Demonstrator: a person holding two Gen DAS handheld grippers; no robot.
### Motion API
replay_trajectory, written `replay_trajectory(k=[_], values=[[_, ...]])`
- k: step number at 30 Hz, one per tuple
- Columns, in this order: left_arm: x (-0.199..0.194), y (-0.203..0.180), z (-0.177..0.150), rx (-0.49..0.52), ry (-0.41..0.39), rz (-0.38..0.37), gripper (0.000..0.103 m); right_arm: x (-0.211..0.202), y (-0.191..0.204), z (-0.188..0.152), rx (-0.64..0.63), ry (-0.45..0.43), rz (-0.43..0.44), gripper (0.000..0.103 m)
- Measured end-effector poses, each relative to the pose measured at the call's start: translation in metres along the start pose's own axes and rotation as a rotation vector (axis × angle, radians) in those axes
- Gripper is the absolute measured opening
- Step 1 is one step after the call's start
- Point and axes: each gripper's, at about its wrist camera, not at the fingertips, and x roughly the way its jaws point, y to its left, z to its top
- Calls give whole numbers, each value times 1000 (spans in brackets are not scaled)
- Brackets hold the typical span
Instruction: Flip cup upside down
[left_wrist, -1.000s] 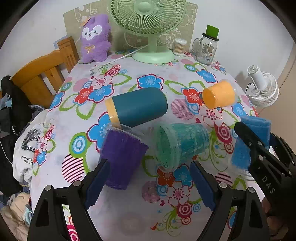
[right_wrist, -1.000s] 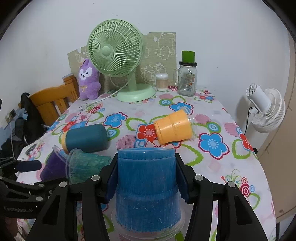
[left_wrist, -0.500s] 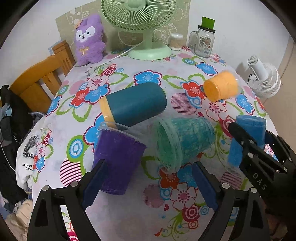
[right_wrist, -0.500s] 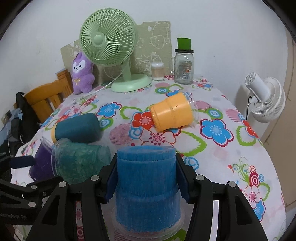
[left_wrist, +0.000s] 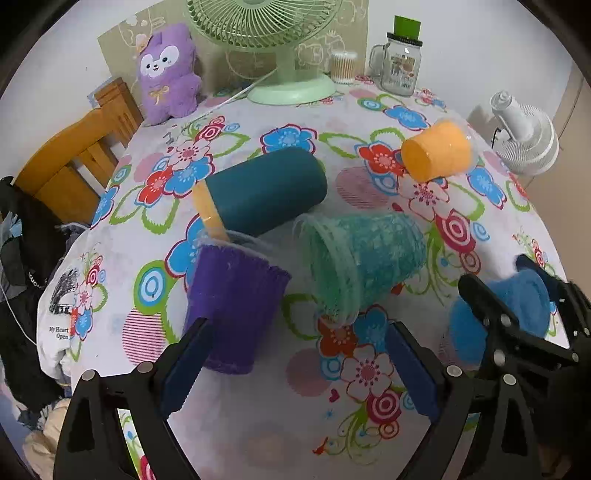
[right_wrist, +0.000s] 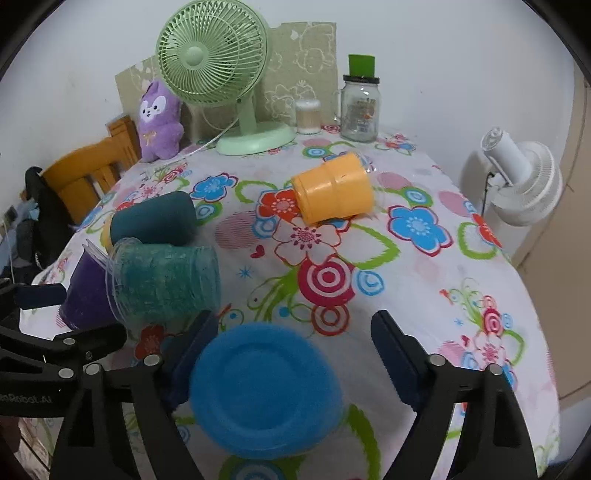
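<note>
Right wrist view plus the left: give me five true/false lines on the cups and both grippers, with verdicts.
1. The blue cup sits between the right gripper fingers, flat base facing the camera. True.
2. The orange cup stands upright. False: it lies on its side on the tablecloth.
3. The left gripper is clamped on the purple cup. False: its jaws are open and empty, and the cup sits just ahead of one finger.
4. The teal cup lies on its side beside the purple cup. True.
5. The glass jar has a red top. False: the top is green.
</note>
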Motion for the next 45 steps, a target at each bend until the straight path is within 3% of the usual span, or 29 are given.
replay_trajectory(k=[12, 25, 34, 45], values=[[-48, 9, 16, -39, 13, -43, 96, -51, -5, 50, 83, 69, 38, 88], [-127, 17, 48, -66, -82, -51, 102, -123, -7, 106, 82, 42, 20, 88], [-157, 26, 46, -115, -118, -78, 103, -149, -4, 118, 46, 27, -17, 89], [-184, 24, 30, -135, -178, -84, 103, -173, -1, 108, 29, 8, -3, 89]])
